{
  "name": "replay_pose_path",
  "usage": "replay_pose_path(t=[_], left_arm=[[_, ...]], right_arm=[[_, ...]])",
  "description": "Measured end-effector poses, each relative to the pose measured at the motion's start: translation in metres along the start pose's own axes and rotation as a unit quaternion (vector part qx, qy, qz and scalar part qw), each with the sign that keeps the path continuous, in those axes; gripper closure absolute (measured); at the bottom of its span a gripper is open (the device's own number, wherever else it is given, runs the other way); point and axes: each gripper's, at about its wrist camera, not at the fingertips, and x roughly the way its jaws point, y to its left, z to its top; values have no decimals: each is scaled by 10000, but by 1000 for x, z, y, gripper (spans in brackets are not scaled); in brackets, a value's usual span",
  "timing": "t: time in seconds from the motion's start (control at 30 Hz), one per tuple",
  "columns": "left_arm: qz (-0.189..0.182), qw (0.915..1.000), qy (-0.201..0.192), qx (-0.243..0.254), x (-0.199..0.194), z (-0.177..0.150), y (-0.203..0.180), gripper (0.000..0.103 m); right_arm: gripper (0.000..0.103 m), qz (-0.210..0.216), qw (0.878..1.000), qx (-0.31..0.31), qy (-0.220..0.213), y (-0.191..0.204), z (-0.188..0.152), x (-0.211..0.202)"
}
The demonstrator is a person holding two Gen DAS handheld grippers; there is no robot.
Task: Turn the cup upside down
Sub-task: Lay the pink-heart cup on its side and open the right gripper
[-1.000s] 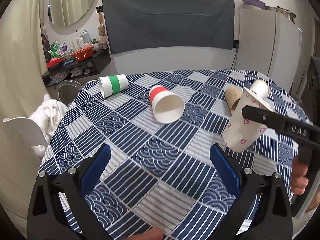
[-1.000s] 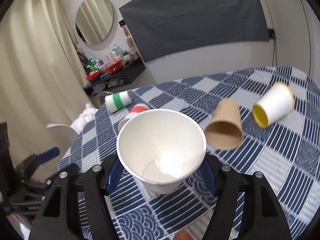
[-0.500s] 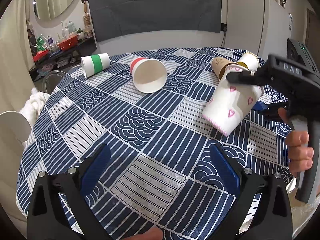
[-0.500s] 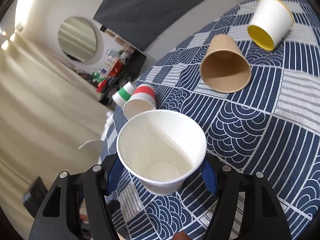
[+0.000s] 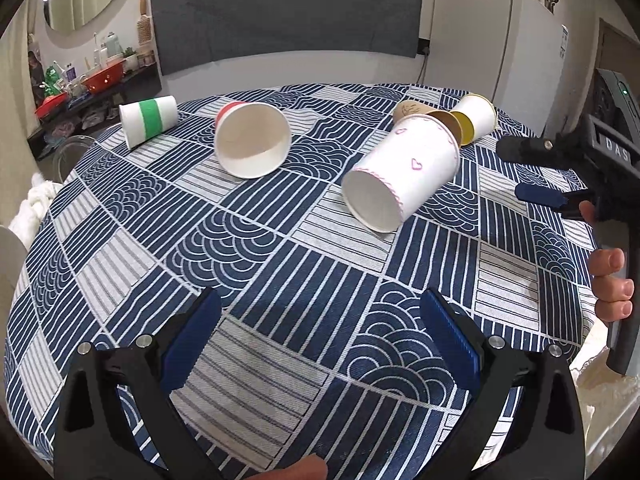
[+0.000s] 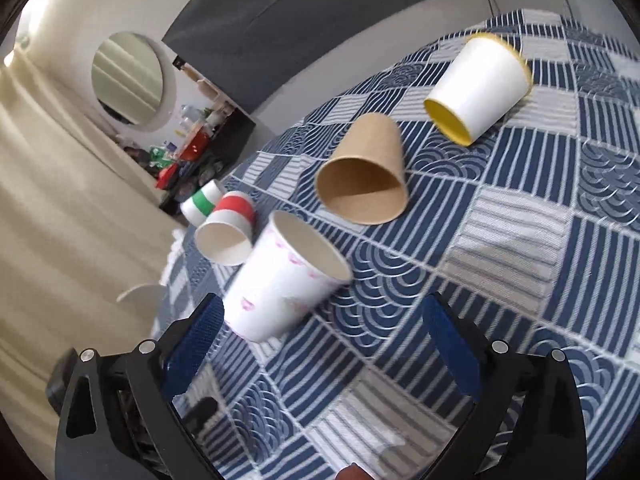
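Observation:
The white cup with pink hearts (image 5: 404, 172) lies on its side on the tablecloth, its mouth toward the left wrist camera. In the right wrist view it (image 6: 280, 284) is blurred and tilted, just ahead of my right gripper's left finger. My right gripper (image 6: 320, 344) is open with nothing between the pads; it also shows at the right edge of the left wrist view (image 5: 536, 172), apart from the cup. My left gripper (image 5: 320, 344) is open and empty over the table's near part.
A round table with a blue patterned cloth (image 5: 248, 248) holds other cups on their sides: green-striped (image 5: 149, 119), red-rimmed (image 5: 252, 144), brown (image 6: 366, 172), yellow-lined (image 6: 478, 88). A shelf with clutter (image 5: 80, 88) stands at back left, a white fridge (image 5: 492, 32) at back right.
My right gripper opened and let go of the heart cup, which dropped onto its side on the table. The right gripper drew back to the right. The left gripper stayed open.

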Motion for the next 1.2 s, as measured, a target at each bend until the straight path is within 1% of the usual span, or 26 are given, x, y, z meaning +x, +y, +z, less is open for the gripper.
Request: replay_pose_path(t=[0.13, 0.27, 0.33, 0.43, 0.53, 0.7, 0.8, 1.03, 1.2], left_arm=[[-193, 9998, -31, -33, 3, 3, -1, 6], [-412, 9990, -154, 31, 5, 7, -6, 6], [-520, 9983, -224, 166, 7, 10, -12, 6], [-632, 9962, -235, 556, 11, 12, -22, 6], [-866, 9934, -170, 733, 14, 17, -27, 6], [-1011, 9903, -106, 945, 17, 26, -30, 6], [-1000, 9879, -82, 1185, 20, 29, -32, 6], [-1270, 9801, 54, 1522, 34, 43, -35, 6], [-1406, 9752, 173, 1702, 49, 52, -39, 6]], right_arm=[[7, -348, 9977, -566, -103, 2, -3, -12], [7, -594, 9920, -1092, -228, 4, -9, -21], [7, -587, 9901, -1249, -250, 4, -13, -25], [7, -460, 9881, -1458, -175, 2, -18, -25], [7, -427, 9847, -1687, -84, -3, -25, -24], [7, -424, 9811, -1889, 10, -11, -32, -21], [7, -380, 9791, -1995, 52, -8, -31, -21], [7, -519, 9688, -2424, 57, 8, -24, -19], [7, -473, 9676, -2480, 77, 5, -19, -14]])
